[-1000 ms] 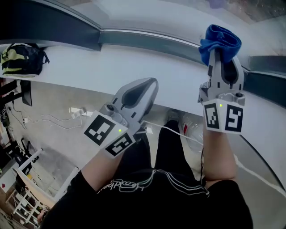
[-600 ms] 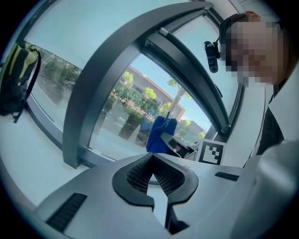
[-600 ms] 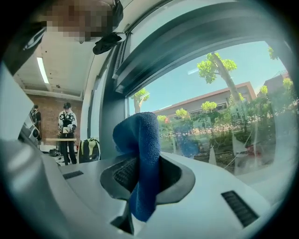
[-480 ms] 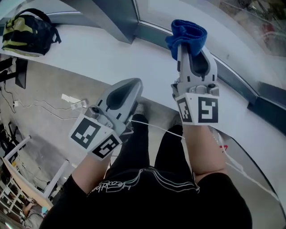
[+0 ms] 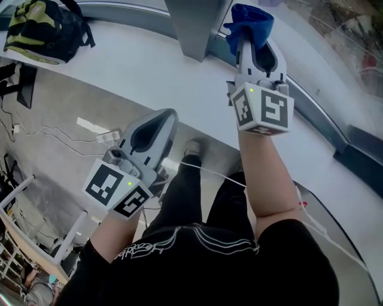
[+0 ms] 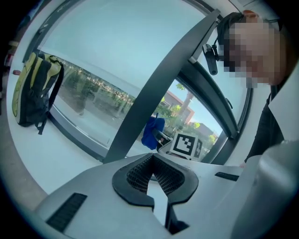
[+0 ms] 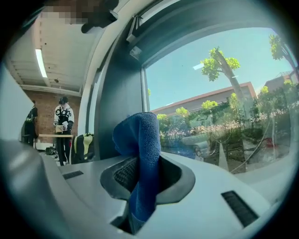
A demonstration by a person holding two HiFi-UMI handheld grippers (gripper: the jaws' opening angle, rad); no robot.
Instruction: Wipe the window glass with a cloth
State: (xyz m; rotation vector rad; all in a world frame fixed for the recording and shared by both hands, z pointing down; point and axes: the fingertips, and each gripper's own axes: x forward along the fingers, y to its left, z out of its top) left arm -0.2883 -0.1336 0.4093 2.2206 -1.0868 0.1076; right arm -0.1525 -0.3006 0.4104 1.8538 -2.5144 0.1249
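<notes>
My right gripper [image 5: 250,34] is shut on a bunched blue cloth [image 5: 251,18], held up at the window glass [image 5: 326,36] just right of the grey mullion [image 5: 191,24]. In the right gripper view the blue cloth [image 7: 141,135] stands up from between the jaws of the right gripper [image 7: 142,163], with the window glass [image 7: 224,93] close behind it. My left gripper [image 5: 166,115] hangs lower, over the white sill's front edge, shut with nothing in it. In the left gripper view the left gripper [image 6: 152,161] has its pads touching at the tips, and the blue cloth [image 6: 152,133] shows beyond.
A wide white sill [image 5: 131,66] runs under the window. A black and yellow backpack [image 5: 39,27] lies on it at the far left. Cables and a power strip [image 5: 96,132] are on the floor below. A person [image 7: 62,126] stands far back in the room.
My right gripper has carried the cloth up and a little left, closer to the glass beside the mullion. The left gripper stays low and shut.
</notes>
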